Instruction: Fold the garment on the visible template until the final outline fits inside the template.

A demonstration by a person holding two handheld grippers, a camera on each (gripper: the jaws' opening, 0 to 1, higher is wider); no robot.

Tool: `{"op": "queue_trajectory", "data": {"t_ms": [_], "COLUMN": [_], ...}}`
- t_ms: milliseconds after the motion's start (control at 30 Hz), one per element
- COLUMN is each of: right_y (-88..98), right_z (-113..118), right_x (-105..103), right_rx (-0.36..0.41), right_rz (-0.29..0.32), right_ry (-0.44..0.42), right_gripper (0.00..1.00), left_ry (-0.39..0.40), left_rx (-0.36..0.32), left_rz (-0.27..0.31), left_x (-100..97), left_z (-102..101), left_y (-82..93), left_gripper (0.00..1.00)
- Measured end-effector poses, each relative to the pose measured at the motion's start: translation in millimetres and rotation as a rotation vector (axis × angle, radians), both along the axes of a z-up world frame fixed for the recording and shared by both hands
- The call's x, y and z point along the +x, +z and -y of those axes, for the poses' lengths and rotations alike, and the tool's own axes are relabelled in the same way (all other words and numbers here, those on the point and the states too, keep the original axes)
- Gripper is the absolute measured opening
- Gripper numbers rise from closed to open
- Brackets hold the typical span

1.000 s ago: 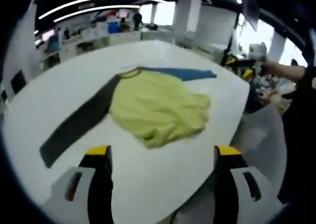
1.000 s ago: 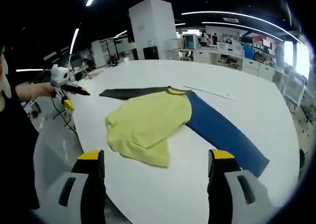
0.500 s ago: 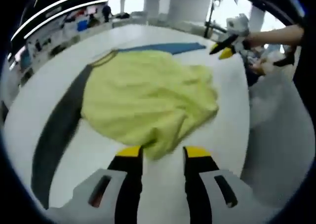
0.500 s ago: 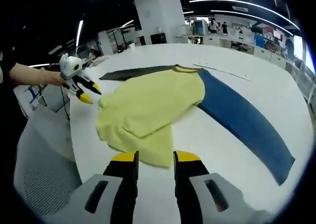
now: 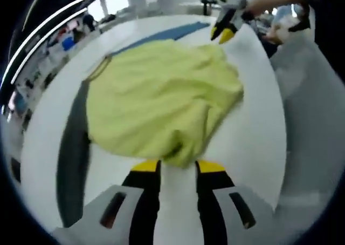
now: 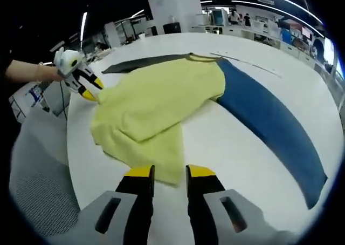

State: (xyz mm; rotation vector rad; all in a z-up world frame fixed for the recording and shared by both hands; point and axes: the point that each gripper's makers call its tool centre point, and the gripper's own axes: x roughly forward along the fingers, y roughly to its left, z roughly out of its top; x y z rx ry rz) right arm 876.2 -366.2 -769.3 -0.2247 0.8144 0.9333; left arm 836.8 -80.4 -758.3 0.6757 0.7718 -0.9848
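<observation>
A yellow-green garment [image 5: 161,94] lies crumpled on the white table [image 5: 253,148], its collar [image 5: 97,72] towards the far left. A dark grey template strip [image 5: 73,148] and a blue template strip [image 5: 167,33] run out from under it. My left gripper [image 5: 178,167] is open by a narrow gap, with the garment's near edge at its yellow tips. In the right gripper view the garment [image 6: 156,104] lies between the blue strip [image 6: 269,121] and the dark strip [image 6: 143,63]. My right gripper [image 6: 170,172] is narrowly open at the garment's near hem. Each gripper shows in the other's view: right gripper [image 5: 226,32], left gripper [image 6: 81,80].
The table's edge [image 6: 75,164] runs close behind both grippers. A grey mesh chair [image 6: 38,169] stands beside it, and a grey seat [image 5: 312,94] shows on the other side. A thin line [image 6: 242,64] is marked on the table near the collar. Office desks fill the background.
Both grippers have moved in from off the table to the garment's opposite near edges. Their jaws have narrowed from wide open to a small gap. The garment lies as before.
</observation>
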Motion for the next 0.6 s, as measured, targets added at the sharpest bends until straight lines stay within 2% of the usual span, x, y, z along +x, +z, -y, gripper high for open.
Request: {"op": "queue_trajectory", "data": {"t_ms": [133,233,300,333,400,433,500,533,600], "right_y": [-3.3,-7.6,-6.5,-5.7,-5.6,-8.4,-12.5,-12.8,-12.4], "right_z": [-2.4,-4.5,-6.6,-7.4,-7.6,-3.9,-6.0,-8.0,-9.5], "right_x": [0.0,1.4,1.4,1.0,0.1,1.0,2.1,1.0,1.4], "right_rx": [-0.004,-0.023,-0.021,-0.021,-0.037,-0.069,-0.061,-0.061,-0.079], "right_rz": [-0.005,-0.004,0.002,0.000,0.013,0.028,0.028,0.030,0.057], "right_ry": [-0.001,0.008,0.010,0.009,0.020,0.027,0.033,0.047,0.066], "right_gripper": [0.22,0.20,0.20,0.19,0.15,0.11,0.08,0.06,0.04], "left_ry": [-0.037,-0.052,-0.080,-0.063,-0.067,-0.072,-0.086,-0.081,-0.070], "left_rx": [0.034,0.050,0.086,0.060,0.066,0.065,0.077,0.067,0.063], "left_rz": [0.011,-0.010,-0.030,-0.014,-0.016,-0.017,-0.037,-0.024,-0.038], "left_x": [2.8,3.9,0.8,4.5,4.6,4.8,1.9,5.2,5.2], "left_z": [-0.5,-1.4,-4.5,-0.3,-0.6,-0.1,-0.7,0.4,-0.2], "left_y": [-6.5,-15.5,-20.9,-20.6,-21.6,-22.8,-27.7,-26.8,-27.8], "left_gripper": [0.19,0.16,0.15,0.14,0.12,0.08,0.00,0.00,0.00]}}
